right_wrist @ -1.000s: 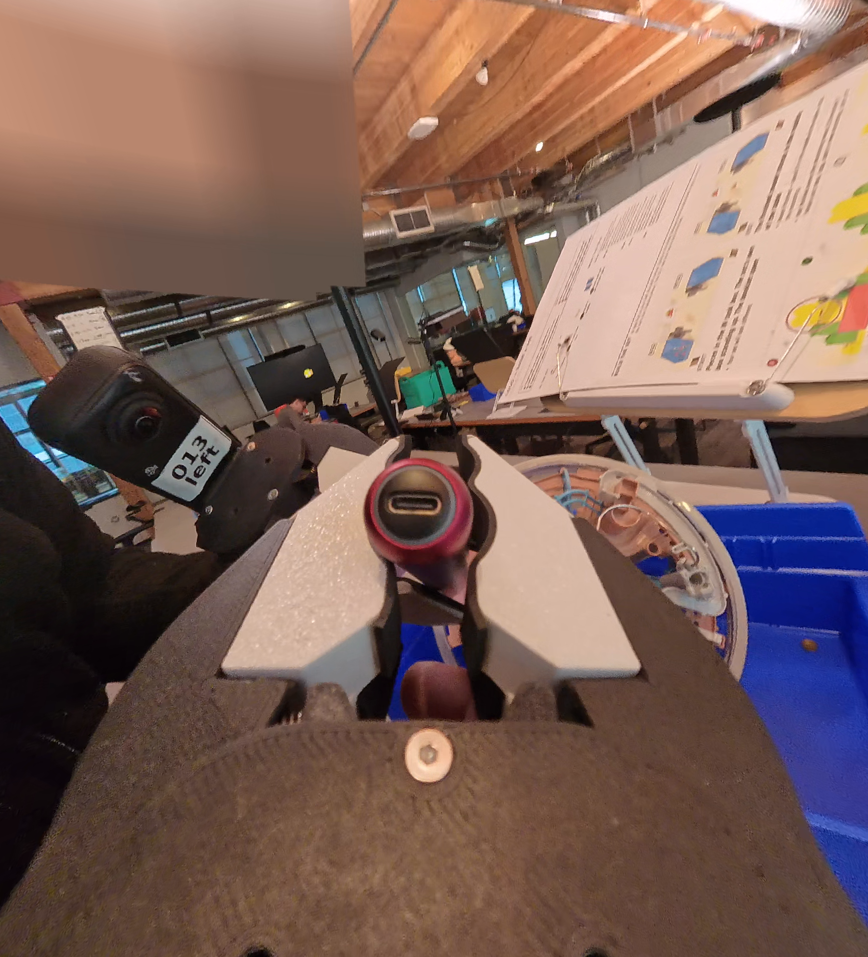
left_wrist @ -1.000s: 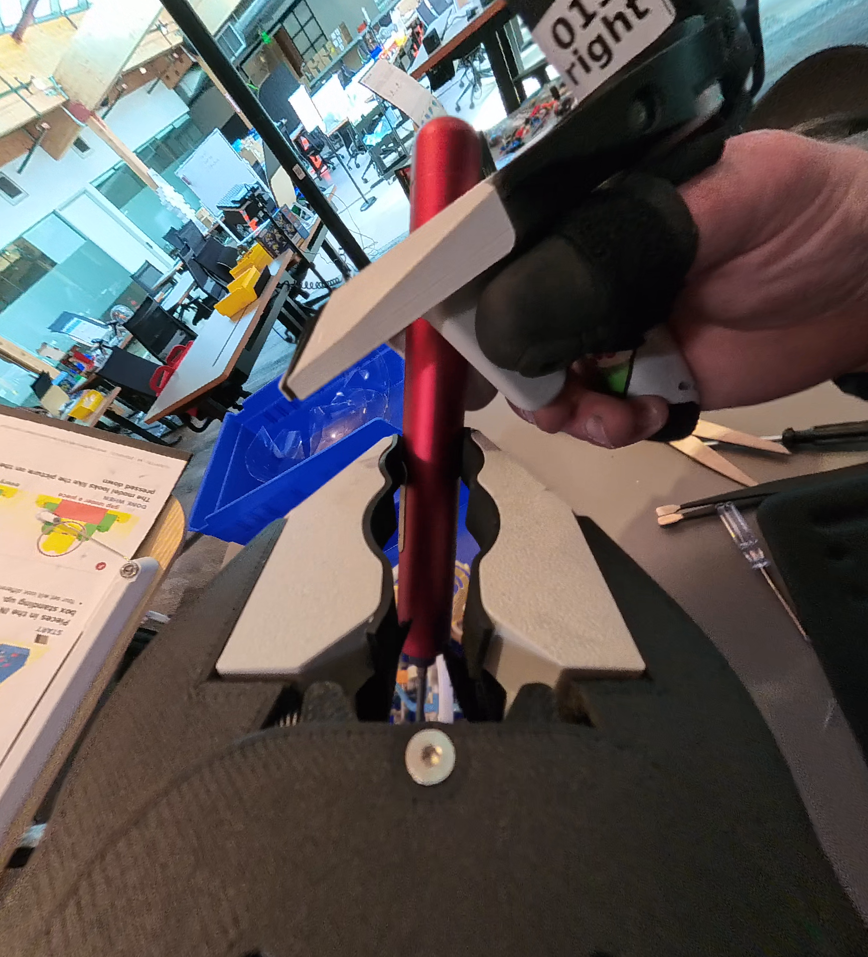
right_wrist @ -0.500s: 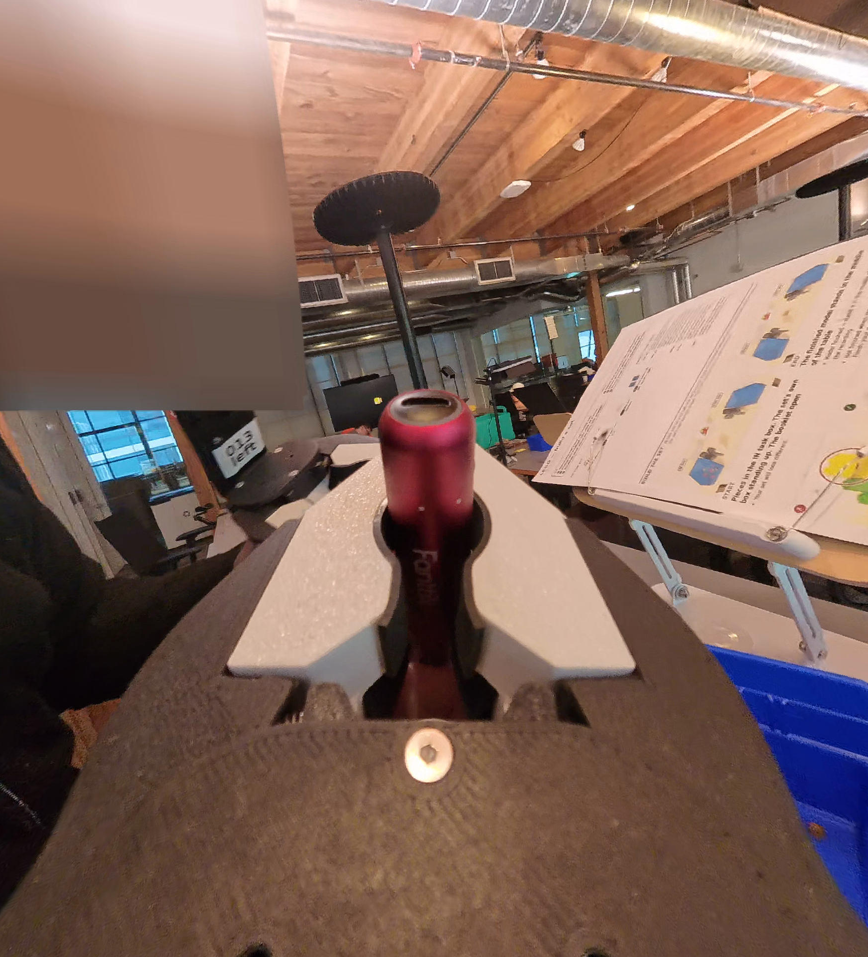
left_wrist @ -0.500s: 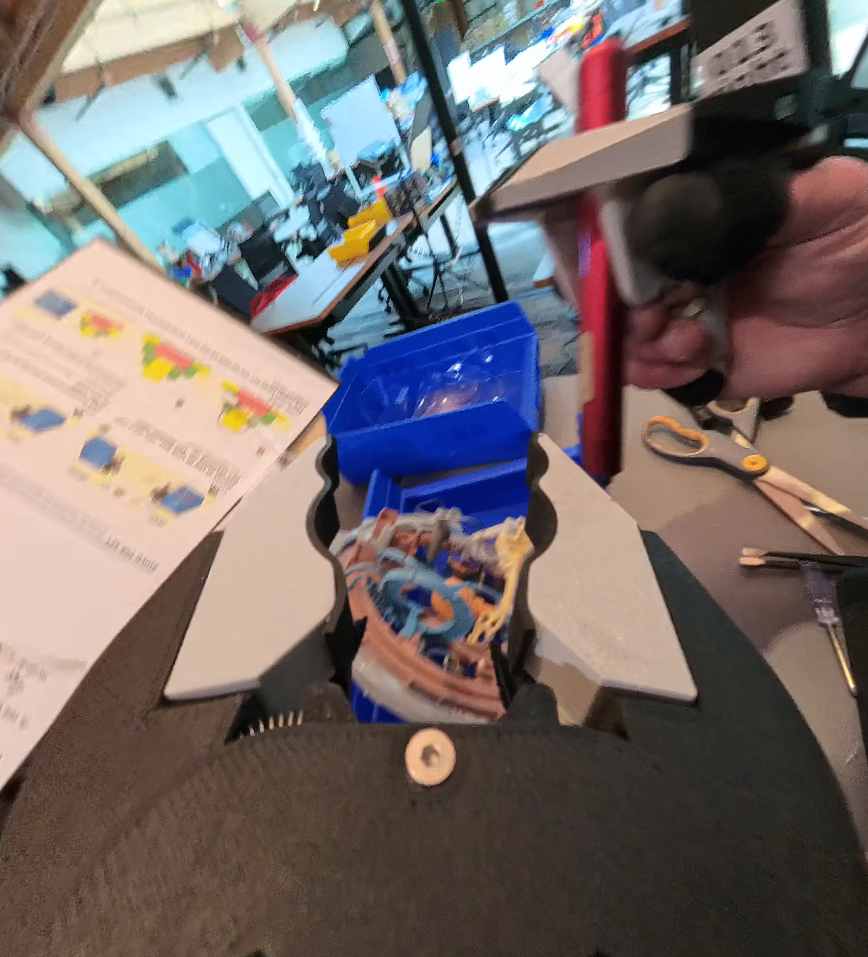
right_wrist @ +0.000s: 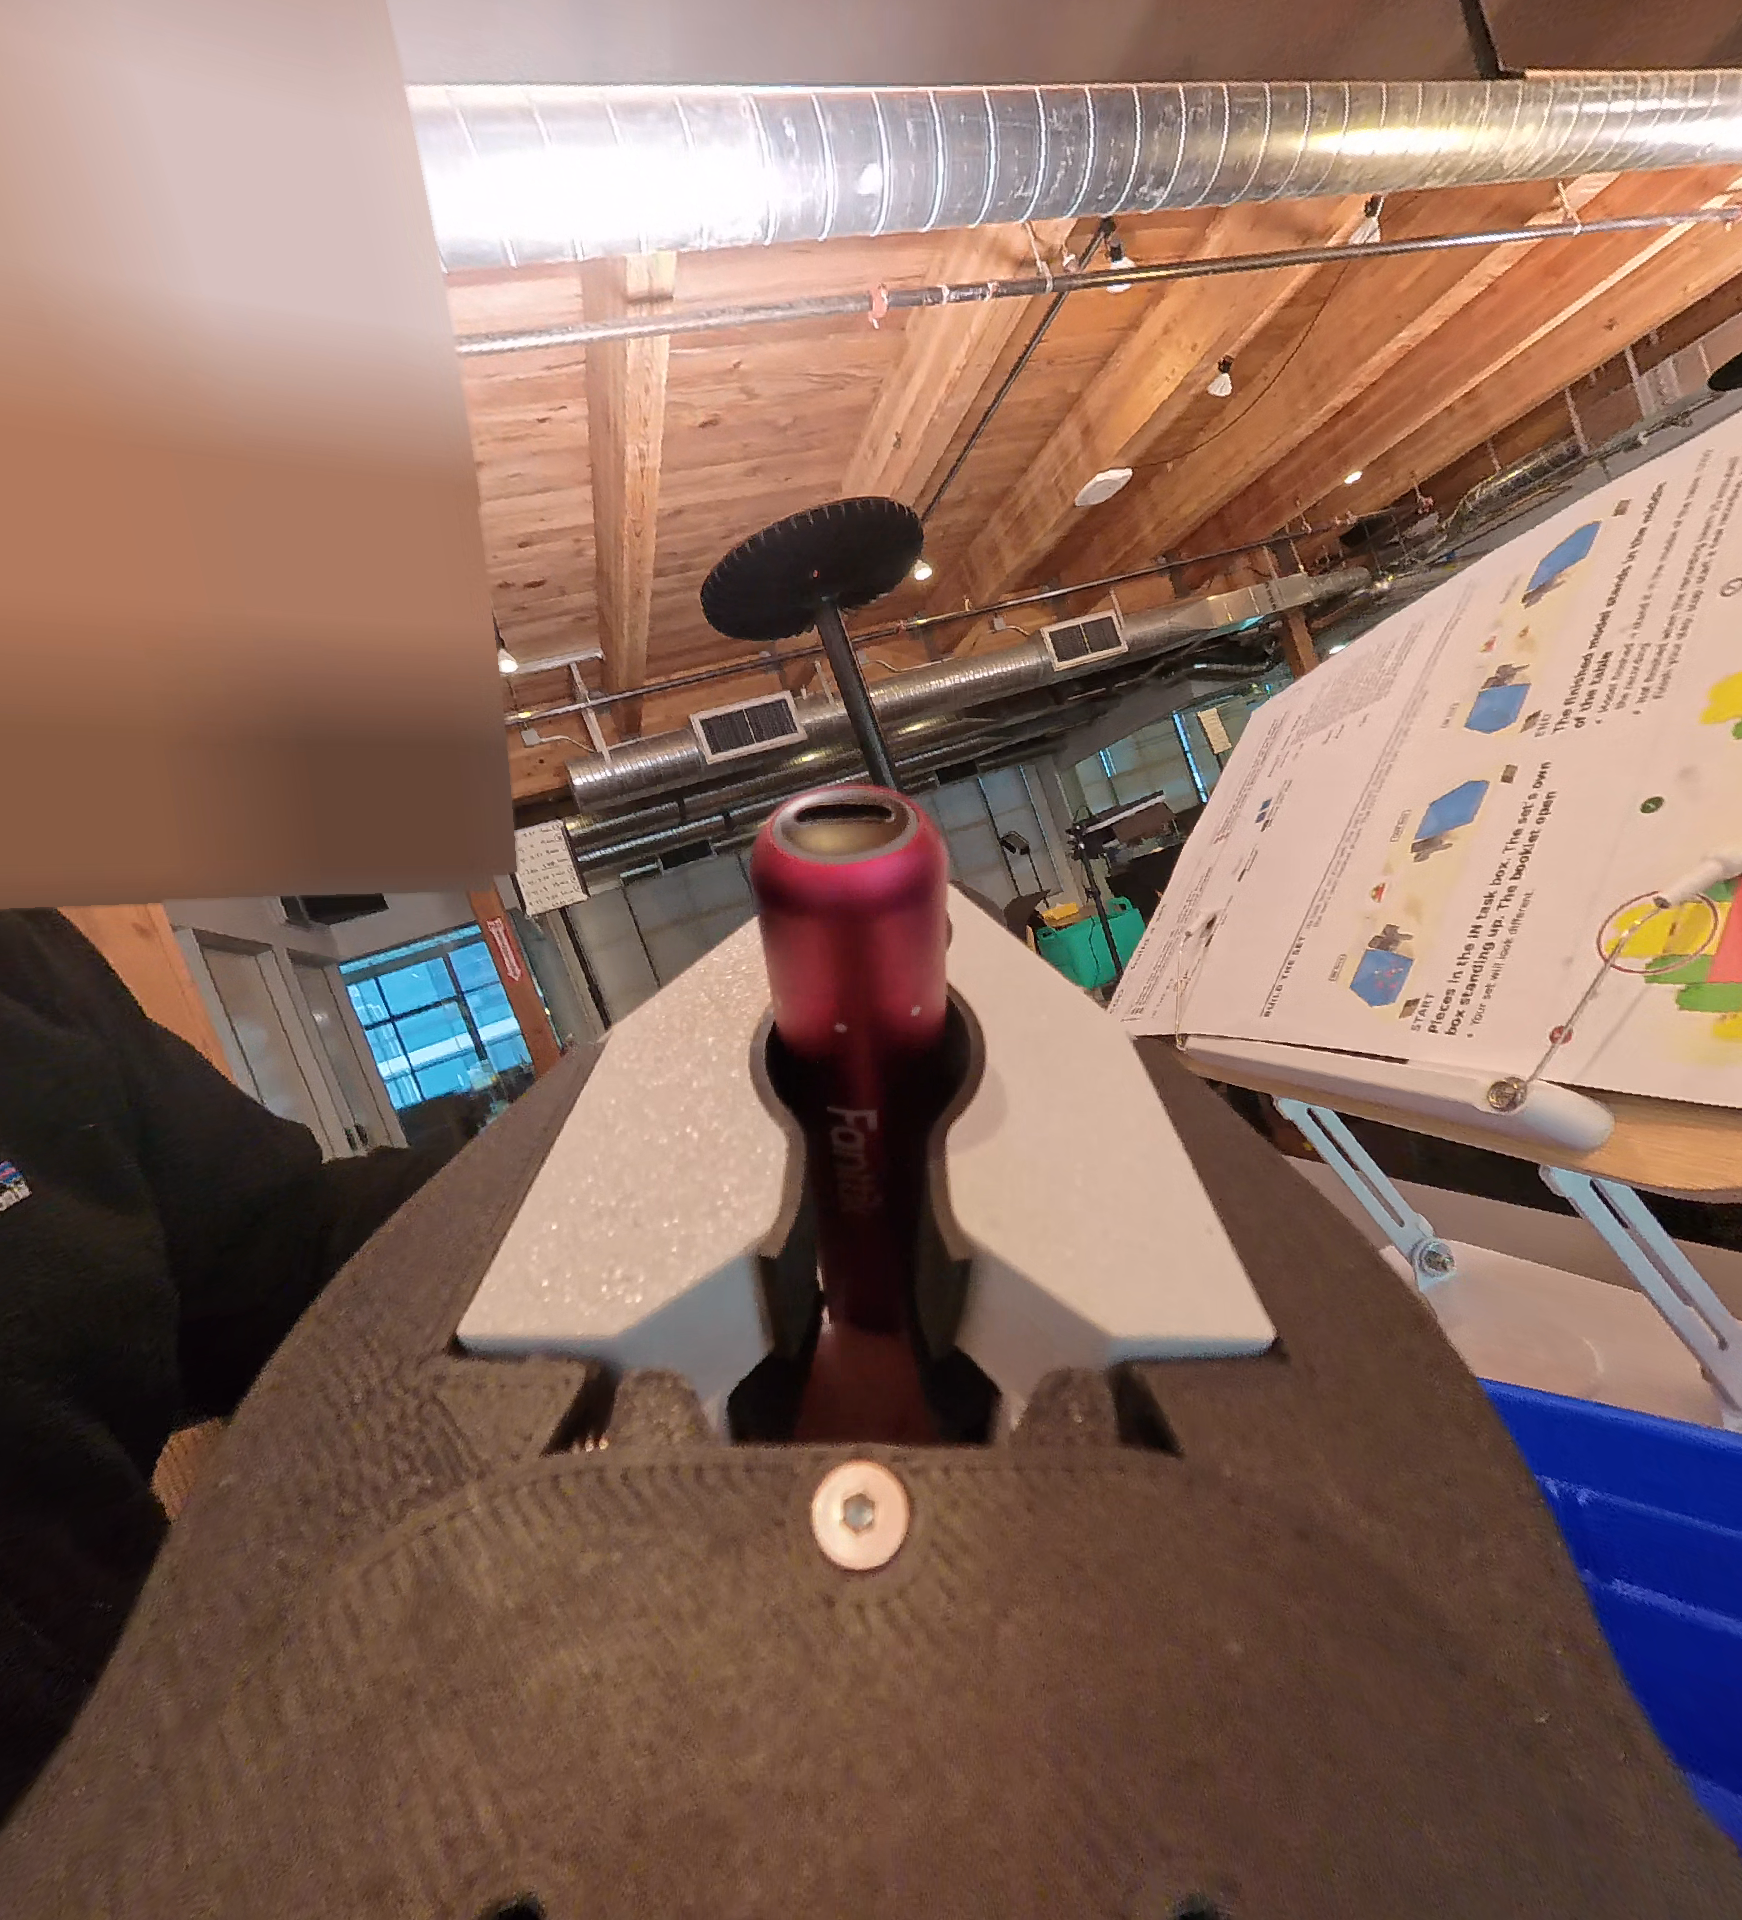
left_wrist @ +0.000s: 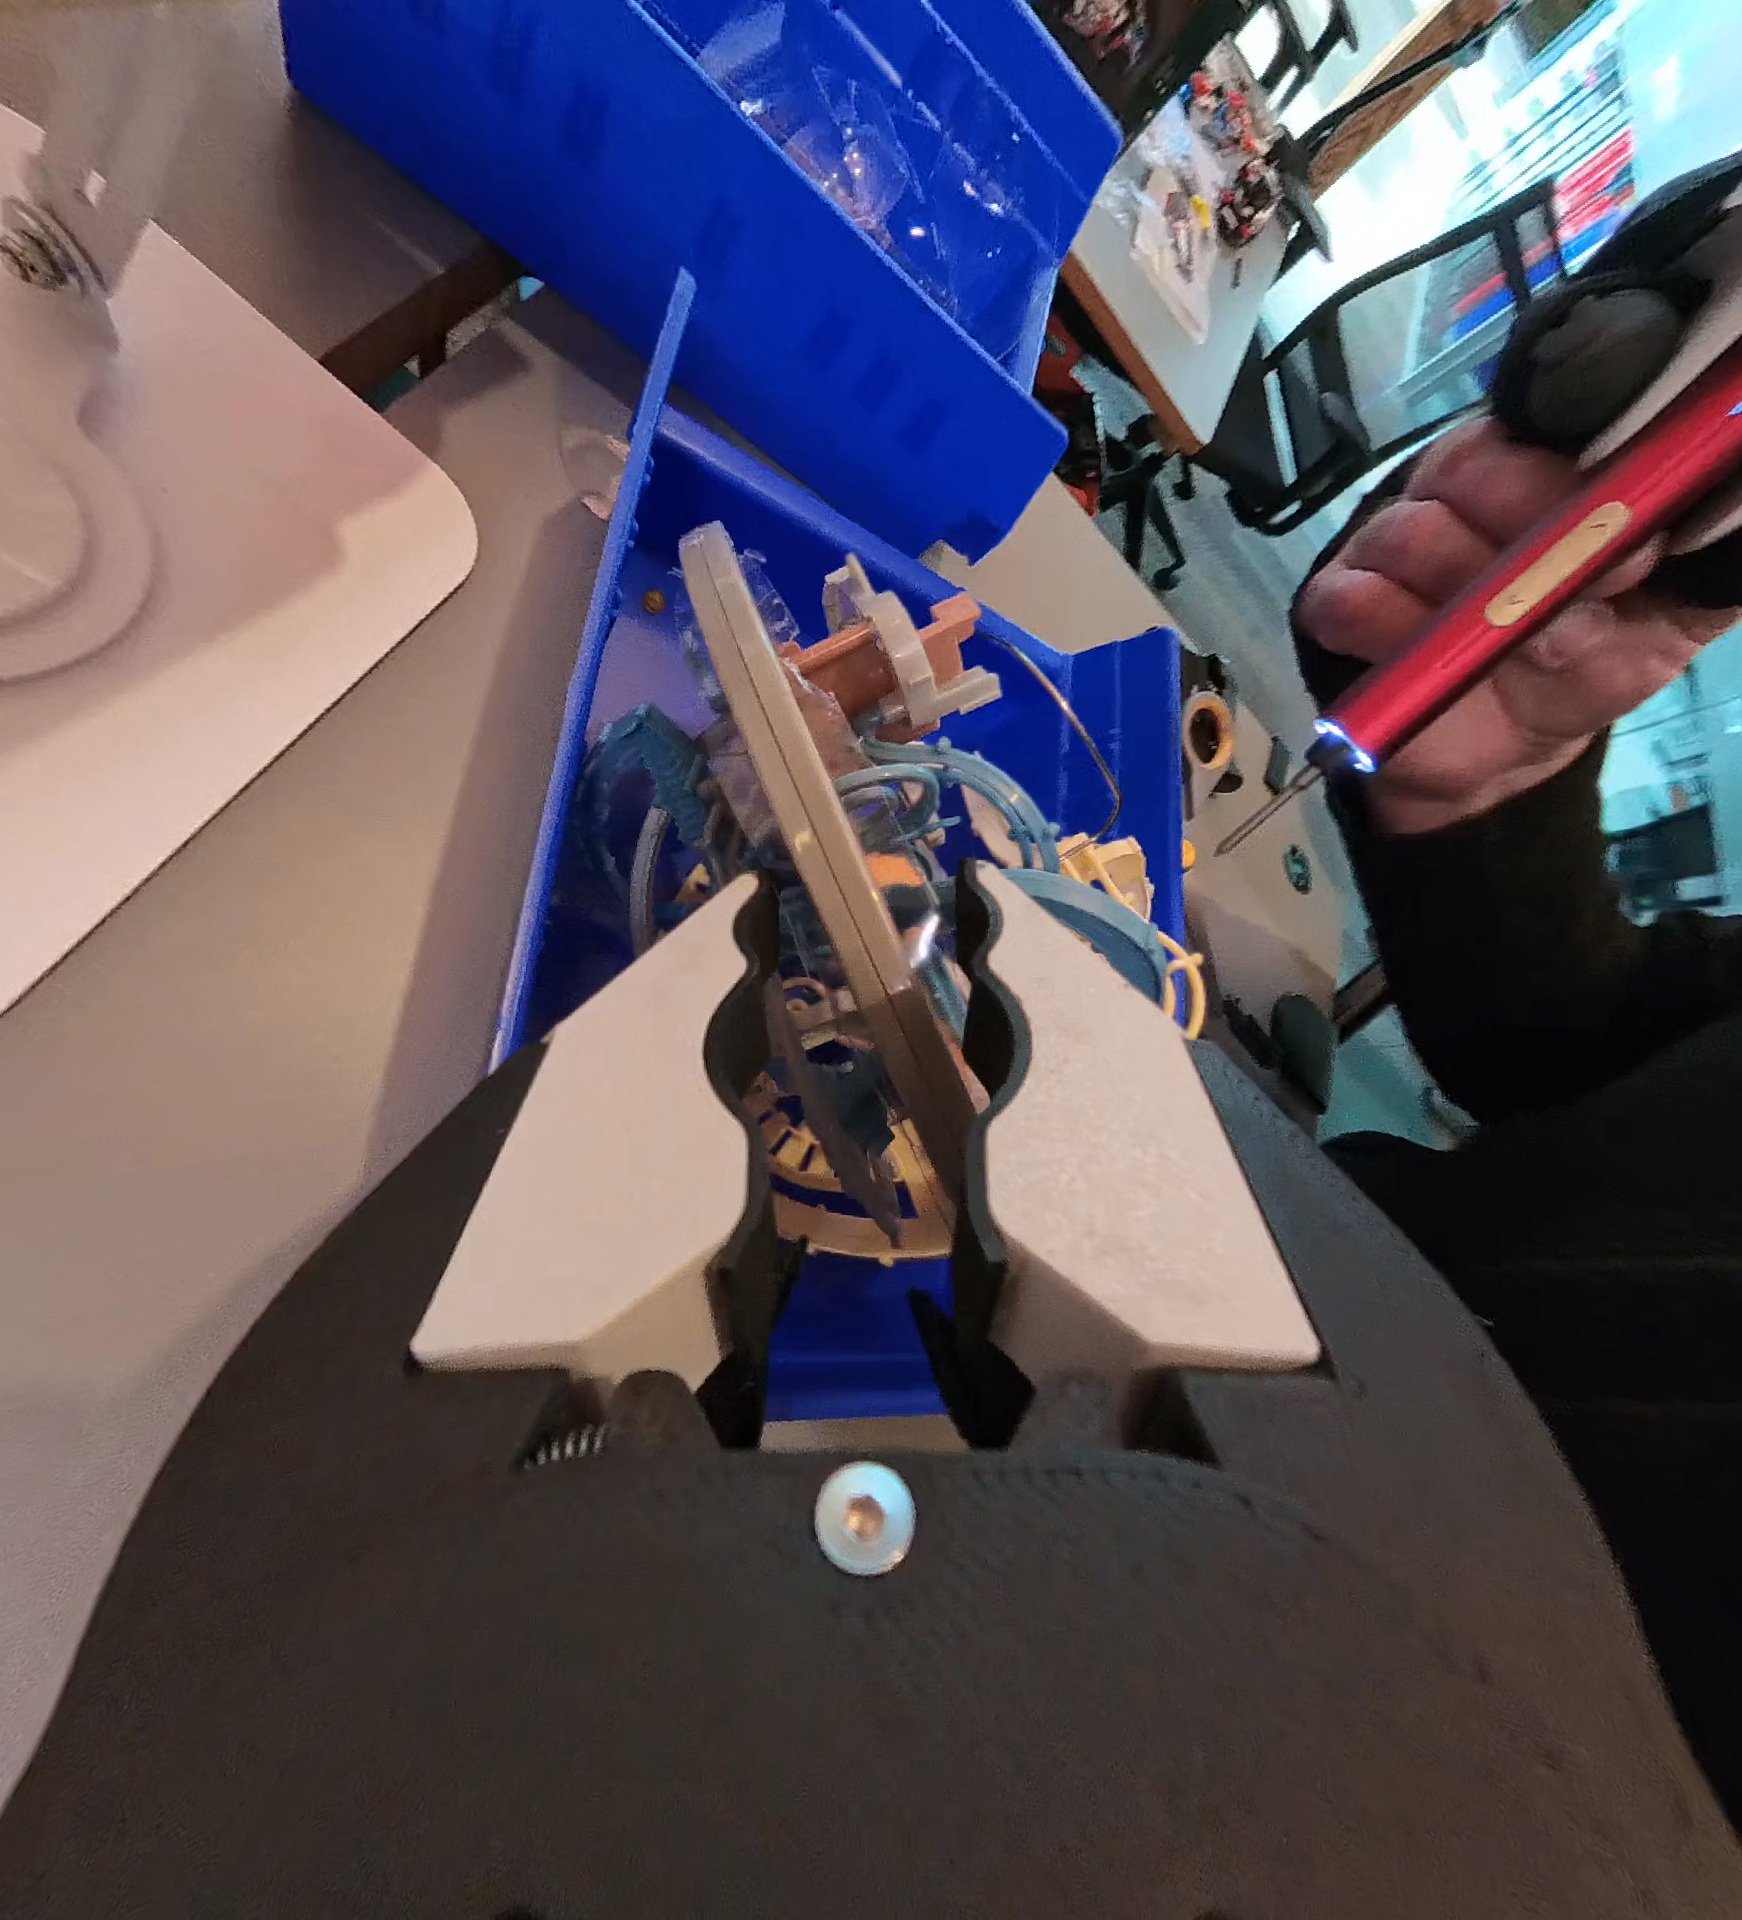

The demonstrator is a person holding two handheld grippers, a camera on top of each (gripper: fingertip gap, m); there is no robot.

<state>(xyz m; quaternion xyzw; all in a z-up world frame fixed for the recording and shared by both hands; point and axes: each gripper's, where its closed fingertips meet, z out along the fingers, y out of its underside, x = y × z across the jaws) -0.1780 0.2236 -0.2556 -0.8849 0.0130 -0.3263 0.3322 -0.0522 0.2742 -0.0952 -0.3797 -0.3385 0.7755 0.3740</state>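
Red electric screwdriver (right_wrist: 851, 997) clamped in right gripper (right_wrist: 862, 1049), jaws closed on its barrel, butt end with a charging port pointing up toward the wooden ceiling. In the left wrist view the same screwdriver (left_wrist: 1573, 561) shows at upper right, tilted, bit end lowest, a blue-white light lit at its nose and a thin bit sticking out below. A bare hand (left_wrist: 1469, 644) wraps the right gripper's handle behind it, dark sleeve below.

Left gripper (left_wrist: 862, 935) set narrow, its 2 grey fingers (left_wrist: 618, 1122) either side of a round disc-shaped assembly (left_wrist: 805, 790) standing on edge. Disc has a tan rim, with brown, light-blue, cream and orange plastic parts and thin wires on its face (contact with the pads is likely, though I cannot tell how firmly it is pinched). Assembly sits inside a blue plastic bin (left_wrist: 576, 748); its lower part is hidden by the fingers.

A second blue bin (left_wrist: 638, 197) lies just beyond, holding clear plastic pieces. To the left, a white moulded base plate (left_wrist: 223, 582) on the grey tabletop (left_wrist: 223, 1091).

Right wrist view: illustrated instruction sheet (right_wrist: 1532, 831) clipped to a tilted wooden stand (right_wrist: 1625, 1169) on pale metal legs, right side. Corner of a blue bin (right_wrist: 1698, 1621) at lower right. Black toothed disc on a pole (right_wrist: 813, 566) overhead.
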